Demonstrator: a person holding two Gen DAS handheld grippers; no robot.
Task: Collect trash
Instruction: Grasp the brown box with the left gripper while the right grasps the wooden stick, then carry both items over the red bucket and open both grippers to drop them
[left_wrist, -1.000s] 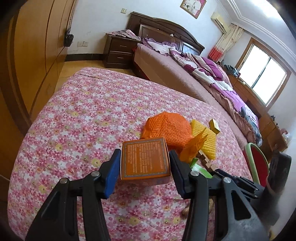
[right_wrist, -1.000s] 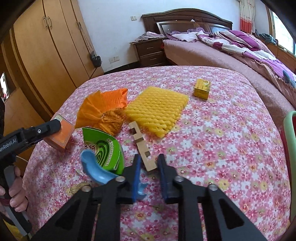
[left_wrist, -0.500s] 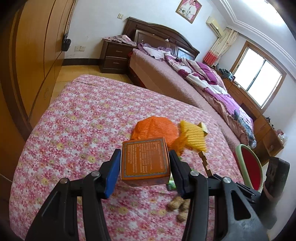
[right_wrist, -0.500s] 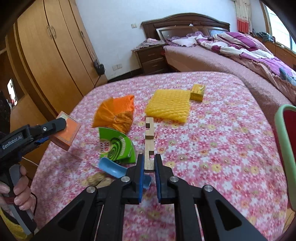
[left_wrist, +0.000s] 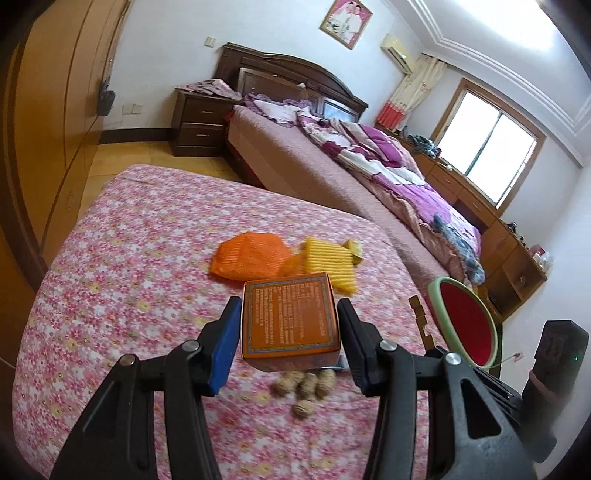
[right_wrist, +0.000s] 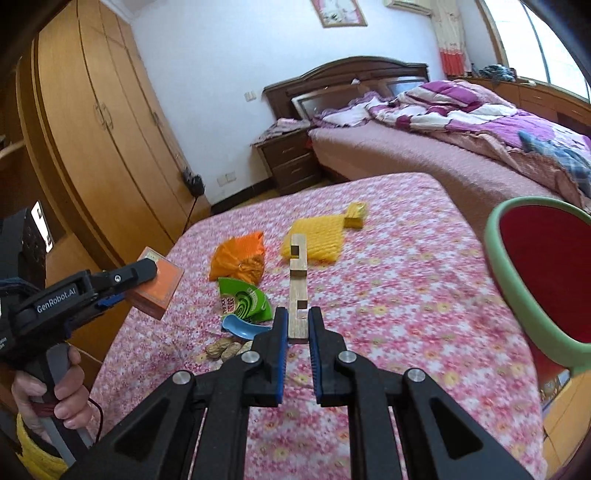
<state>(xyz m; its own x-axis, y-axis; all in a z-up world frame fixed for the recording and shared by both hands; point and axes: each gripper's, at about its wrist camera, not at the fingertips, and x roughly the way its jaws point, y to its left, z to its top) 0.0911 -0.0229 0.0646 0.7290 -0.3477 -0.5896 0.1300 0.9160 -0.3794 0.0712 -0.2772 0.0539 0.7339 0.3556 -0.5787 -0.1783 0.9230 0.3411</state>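
My left gripper (left_wrist: 288, 328) is shut on an orange box (left_wrist: 290, 319) and holds it above the floral cloth; the same orange box (right_wrist: 159, 284) shows at the left of the right wrist view. Between the blue pads of my right gripper (right_wrist: 297, 326) a notched wooden strip (right_wrist: 297, 280) is clamped, lifted off the cloth and pointing away. On the cloth lie an orange net (right_wrist: 238, 258), a yellow foam sheet (right_wrist: 314, 240), a small yellow box (right_wrist: 355, 216), a green wrapper (right_wrist: 243, 299), a blue scoop (right_wrist: 240, 326) and several peanuts (left_wrist: 304, 387).
A red bin with a green rim (right_wrist: 543, 273) stands at the table's right edge, also the red bin (left_wrist: 465, 328) in the left wrist view. A wooden wardrobe (right_wrist: 96, 147) lines the left. A bed (right_wrist: 443, 147) with purple bedding lies behind. A hand (right_wrist: 55, 391) grips the left tool's handle.
Both grippers have risen and pulled back from the cloth. The right gripper closed on the wooden strip and lifted it; the red bin has come into fuller view.
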